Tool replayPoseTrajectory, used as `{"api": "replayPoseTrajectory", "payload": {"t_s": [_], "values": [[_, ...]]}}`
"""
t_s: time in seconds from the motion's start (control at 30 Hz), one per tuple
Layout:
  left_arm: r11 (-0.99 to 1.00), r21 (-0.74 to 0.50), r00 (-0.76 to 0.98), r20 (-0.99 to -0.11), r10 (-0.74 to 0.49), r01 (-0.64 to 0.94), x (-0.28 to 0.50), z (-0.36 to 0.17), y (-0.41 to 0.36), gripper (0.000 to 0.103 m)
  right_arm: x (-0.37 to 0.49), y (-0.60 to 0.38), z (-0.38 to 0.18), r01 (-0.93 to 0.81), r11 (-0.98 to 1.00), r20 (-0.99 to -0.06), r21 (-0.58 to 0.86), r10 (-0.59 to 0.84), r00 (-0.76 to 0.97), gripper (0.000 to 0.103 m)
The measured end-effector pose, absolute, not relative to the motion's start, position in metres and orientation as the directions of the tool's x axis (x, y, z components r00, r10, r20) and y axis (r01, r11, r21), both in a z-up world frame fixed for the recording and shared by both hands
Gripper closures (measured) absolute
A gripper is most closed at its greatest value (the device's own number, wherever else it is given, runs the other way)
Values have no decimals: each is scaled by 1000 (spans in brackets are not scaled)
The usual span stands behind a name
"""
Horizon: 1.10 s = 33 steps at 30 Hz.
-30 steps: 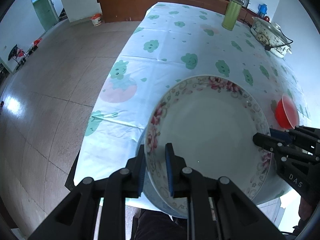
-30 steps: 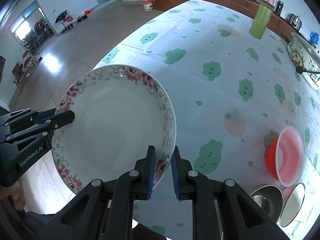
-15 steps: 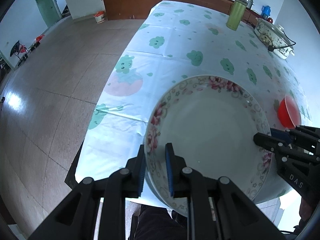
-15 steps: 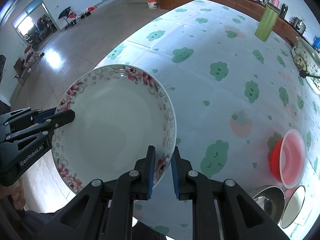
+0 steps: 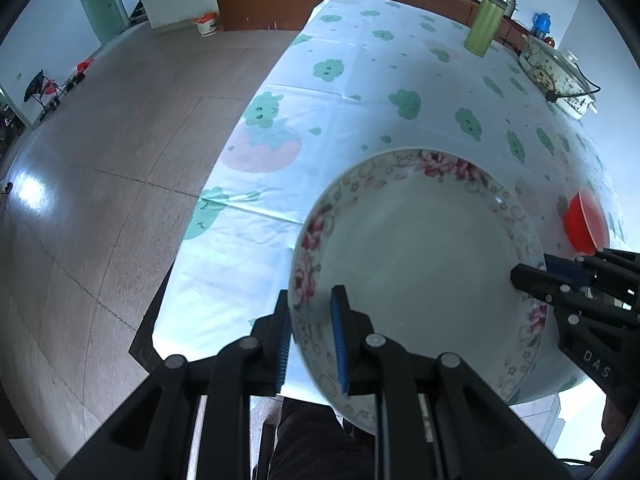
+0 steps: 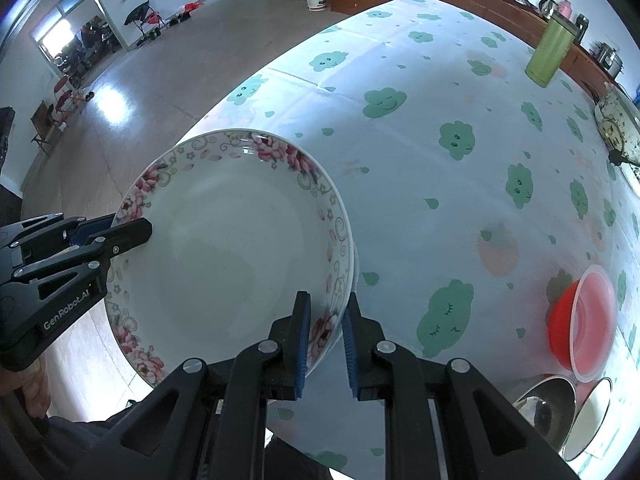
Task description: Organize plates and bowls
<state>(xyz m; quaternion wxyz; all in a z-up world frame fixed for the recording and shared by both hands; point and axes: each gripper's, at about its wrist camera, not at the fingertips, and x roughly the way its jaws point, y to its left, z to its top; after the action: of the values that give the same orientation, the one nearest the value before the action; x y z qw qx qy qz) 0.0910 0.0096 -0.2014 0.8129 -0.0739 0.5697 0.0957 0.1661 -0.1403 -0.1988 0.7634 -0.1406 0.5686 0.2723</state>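
Plate (image 5: 420, 264) with a pink flower band round its rim hangs above the near edge of the surface (image 5: 380, 92), carried between both tools: the left hand-held gripper (image 5: 310, 320) pinches the rim on one side and the right hand-held gripper (image 6: 325, 320) pinches the opposite side, blue pads tight on the china. A second rim seems to show just under it in the right wrist view, so it may be two stacked plates, though the edge is too thin to be sure. It has not been set down, so the sorting looks barely begun. By the near right corner wait a red plastic bowl (image 6: 568, 320) with a clear one nested in it, a steel bowl (image 6: 540, 396) and a white bowl (image 6: 592, 416), none yet gathered.

The plate is glazed, smooth, shallow and round, likely slippery and brittle. The cloth over the surface is glossy plastic printed with green clouds. The steel bowl is shiny and hard; the red one looks thin and light.
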Motion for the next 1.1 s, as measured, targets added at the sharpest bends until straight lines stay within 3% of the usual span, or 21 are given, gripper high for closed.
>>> {"api": "replayPoseTrajectory", "payload": {"t_s": [1.1], "values": [[970, -24, 275, -960, 46, -244, 94, -231, 11, 84, 166, -135, -215, -589, 805, -953, 68, 228, 201, 86]]}}
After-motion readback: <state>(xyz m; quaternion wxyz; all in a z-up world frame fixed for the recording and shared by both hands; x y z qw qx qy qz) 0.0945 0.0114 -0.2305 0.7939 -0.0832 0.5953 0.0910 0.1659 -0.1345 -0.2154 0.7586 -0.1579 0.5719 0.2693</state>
